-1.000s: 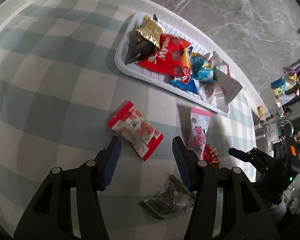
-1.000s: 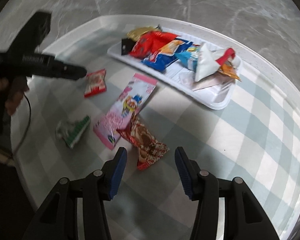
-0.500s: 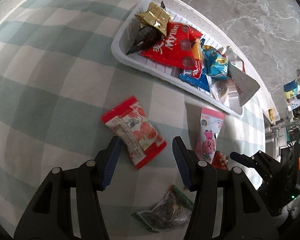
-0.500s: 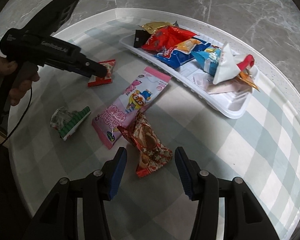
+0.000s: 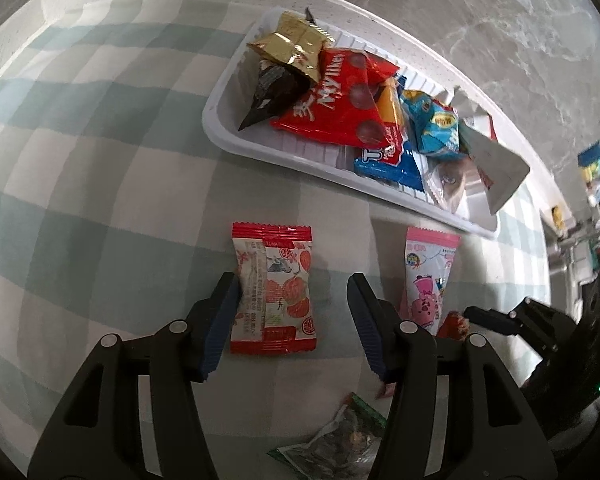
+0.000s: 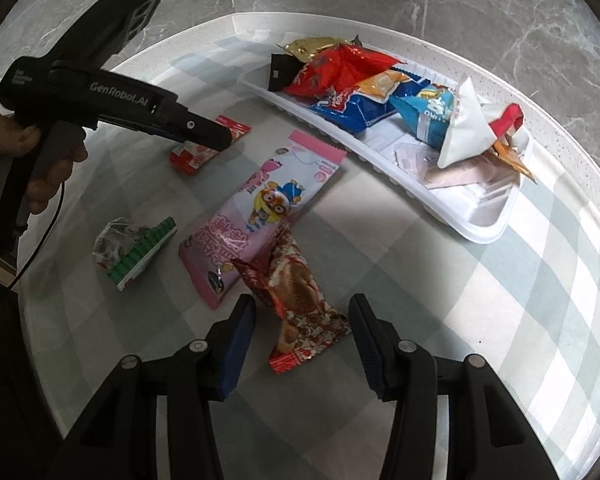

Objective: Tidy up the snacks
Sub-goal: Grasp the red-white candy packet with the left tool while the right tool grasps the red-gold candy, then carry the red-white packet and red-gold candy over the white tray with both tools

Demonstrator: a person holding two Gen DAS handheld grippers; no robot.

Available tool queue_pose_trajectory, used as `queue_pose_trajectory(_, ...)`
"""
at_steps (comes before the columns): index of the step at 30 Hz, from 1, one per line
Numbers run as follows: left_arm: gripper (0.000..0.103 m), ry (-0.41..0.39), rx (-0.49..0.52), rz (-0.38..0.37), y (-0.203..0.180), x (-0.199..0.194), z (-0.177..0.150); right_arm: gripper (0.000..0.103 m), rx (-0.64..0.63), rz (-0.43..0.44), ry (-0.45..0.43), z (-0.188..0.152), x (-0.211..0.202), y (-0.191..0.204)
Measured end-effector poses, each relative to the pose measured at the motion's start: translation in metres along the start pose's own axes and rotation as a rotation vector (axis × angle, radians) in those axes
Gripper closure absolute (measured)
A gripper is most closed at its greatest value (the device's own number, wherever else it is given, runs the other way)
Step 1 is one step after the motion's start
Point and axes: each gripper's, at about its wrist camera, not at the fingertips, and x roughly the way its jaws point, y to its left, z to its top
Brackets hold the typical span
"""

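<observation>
left gripper (image 5: 292,312) stands part open over the red-and-white fruit candy packet (image 5: 272,292); the packet lies flat on the checked tablecloth (image 5: 100,184) between the jaws, and the left pad looks to overlap its edge, but no squeeze shows. right gripper (image 6: 300,336) straddles the brown-and-red wafer packet (image 6: 296,300); its jaws are closing, with the packet between them and not yet pinched.

risks, as judgement:
- both packets lie flat and slippery. pads meeting only the film edge may slide the packet along the cloth instead of lifting it.
- the wafer packet overlaps a corner of the pink cartoon packet (image 6: 260,216). a low grip could drag the pink one along.
- the white tray (image 6: 484,232) is already heaped at one end. a further packet dropped there may slide off over the rim; the near end has bare floor.

view differences:
- the right wrist view shows the hand (image 6: 24,156) holding the left tool, and the green-edged packet (image 6: 136,252) in full.
- the left wrist view shows the candy packet unobstructed; in the right wrist view the tool partly covers it.
</observation>
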Motion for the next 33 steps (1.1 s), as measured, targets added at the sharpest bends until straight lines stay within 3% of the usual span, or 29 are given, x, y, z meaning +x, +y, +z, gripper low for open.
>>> queue_pose_trajectory(4, 0.049, -0.015, 0.083, 0.031, -0.01, 0.003, -0.002, 0.065, 0.022, -0.004, -0.004, -0.002, -0.002, -0.004)
queue_pose_trajectory(7, 0.05, -0.031, 0.159, 0.061, -0.018, 0.006, -0.006, 0.067, 0.037, -0.004, -0.007, -0.001, -0.002, -0.007)
queue_pose_trajectory(11, 0.066, -0.058, 0.229, 0.106, -0.021, 0.007, -0.012, 0.072, 0.057, 0.003, -0.012, -0.001, -0.003, -0.009)
queue_pose_trajectory(15, 0.071, -0.065, 0.218, 0.1, -0.017, 0.007, -0.012, 0.074, 0.109, 0.032, -0.018, -0.001, -0.005, -0.016)
queue_pose_trajectory(33, 0.071, -0.092, 0.176, 0.009, -0.009, -0.024, -0.026, 0.079, 0.382, 0.188, -0.062, -0.023, -0.029, -0.041)
